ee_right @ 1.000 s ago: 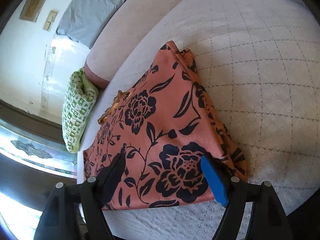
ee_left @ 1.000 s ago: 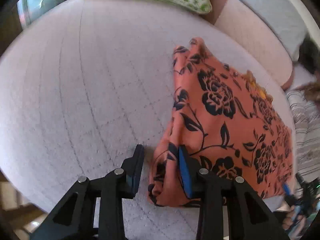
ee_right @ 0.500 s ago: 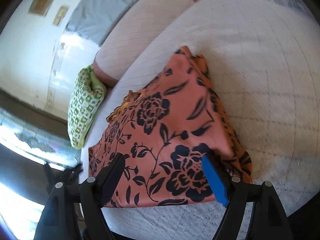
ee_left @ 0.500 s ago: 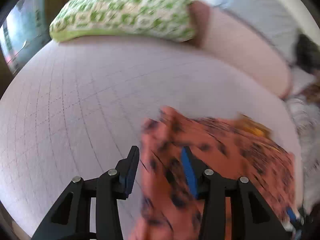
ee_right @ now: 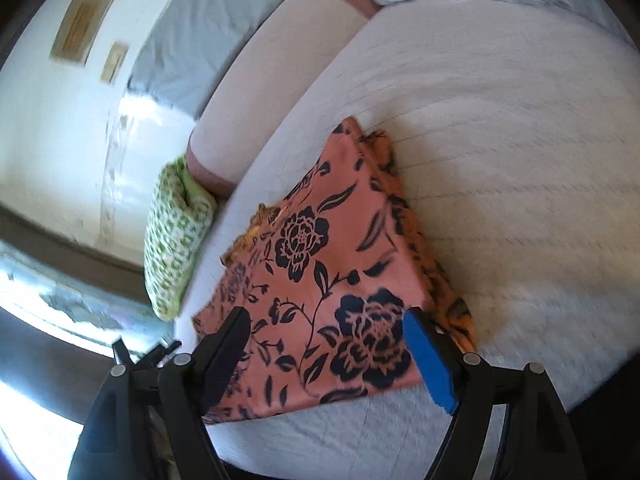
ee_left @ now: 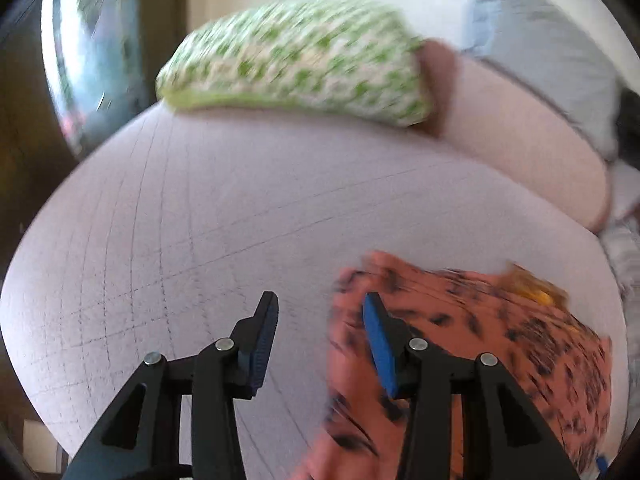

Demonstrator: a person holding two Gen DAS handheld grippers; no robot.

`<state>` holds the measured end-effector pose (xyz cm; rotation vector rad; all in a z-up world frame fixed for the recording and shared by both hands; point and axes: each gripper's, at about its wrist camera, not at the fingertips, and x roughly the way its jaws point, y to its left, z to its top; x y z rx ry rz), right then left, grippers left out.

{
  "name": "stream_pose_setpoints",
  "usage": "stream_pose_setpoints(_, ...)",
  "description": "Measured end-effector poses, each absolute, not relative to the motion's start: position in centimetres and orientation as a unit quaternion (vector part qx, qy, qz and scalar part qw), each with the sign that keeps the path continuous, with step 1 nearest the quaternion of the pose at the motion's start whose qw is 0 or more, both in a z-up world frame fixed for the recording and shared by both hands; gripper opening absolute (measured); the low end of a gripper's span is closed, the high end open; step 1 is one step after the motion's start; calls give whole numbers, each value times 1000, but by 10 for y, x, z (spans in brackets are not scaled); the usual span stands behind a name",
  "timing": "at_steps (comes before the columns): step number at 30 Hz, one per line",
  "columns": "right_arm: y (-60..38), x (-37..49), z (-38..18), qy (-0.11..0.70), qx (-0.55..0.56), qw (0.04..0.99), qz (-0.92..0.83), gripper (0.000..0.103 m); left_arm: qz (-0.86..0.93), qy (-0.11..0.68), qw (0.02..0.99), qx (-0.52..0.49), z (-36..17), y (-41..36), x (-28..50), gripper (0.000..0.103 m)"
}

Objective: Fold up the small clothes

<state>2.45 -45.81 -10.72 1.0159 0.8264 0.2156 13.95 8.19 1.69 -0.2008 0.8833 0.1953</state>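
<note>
In the left wrist view, the left tool (ee_left: 318, 312) has its two black fingers spread wide and nothing is pinched between them. Only the bare, pale quilted bed (ee_left: 200, 216) shows in the gap. The orange cloth (ee_left: 472, 344) with dark flowers lies flat on the bed, low and to the right. Its near edge sits behind the finger with the blue pad (ee_left: 380, 344), so that finger is over the cloth while the other finger is over the bed. This picture is blurry, so the flowers look like smears. A small yellow bit (ee_left: 536, 292) peeks out at the far edge of the cloth. At the far side of the bed lies a green and white pillow (ee_left: 292, 60), and beside it a long pink bolster (ee_left: 520, 132). A grey pillow (ee_left: 552, 52) leans behind the bolster. In the right wrist view, the right tool (ee_right: 326, 320) is also spread wide and grips nothing. The orange cloth (ee_right: 332, 248) lies folded on the bed (ee_right: 500, 160), and the fingers hang over its near end. You can see more layers of the cloth poking out along its right edge. The green and white pillow (ee_right: 176, 236) is off to the left of the cloth, near the pink bolster (ee_right: 272, 84). On the white wall are two small frames (ee_right: 80, 28).
</note>
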Motion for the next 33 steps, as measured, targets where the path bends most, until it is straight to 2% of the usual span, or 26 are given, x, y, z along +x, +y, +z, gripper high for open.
stream_pose_setpoints(5,-473,10,-119,396,502,766,69,81,17,423,903,-70,15,11,109,55)
stream_pose_setpoints(11,-463,65,-88,361,500,763,194,82,-18,451,892,8,-21,-49,99,55)
stream_pose_setpoints(13,-462,100,-103,382,501,748,209,85,-17,463,886,1,-28,-53,99,55)
stream_pose_setpoints(14,-463,115,-120,418,499,737,182,85,-13,469,883,-2,-32,-55,98,55)
stream_pose_setpoints(15,-467,123,-137,451,498,727,142,74,-13,471,882,-3,-34,-53,98,55)
stream_pose_setpoints(16,-472,125,-145,450,514,717,139,71,-14,473,881,-3,-35,-54,96,55)
stream_pose_setpoints(19,-480,120,-121,429,496,740,151,73,-14,472,882,1,-37,-52,97,55)
stream_pose_setpoints(23,-493,125,-106,418,469,767,132,80,-13,476,880,-1,-40,-51,100,56)
stream_pose_setpoints(27,-490,147,-143,491,445,739,119,83,-13,477,879,0,-42,-51,104,57)
stream_pose_setpoints(33,-477,159,-135,506,386,756,153,83,-14,474,880,9,-44,-53,104,59)
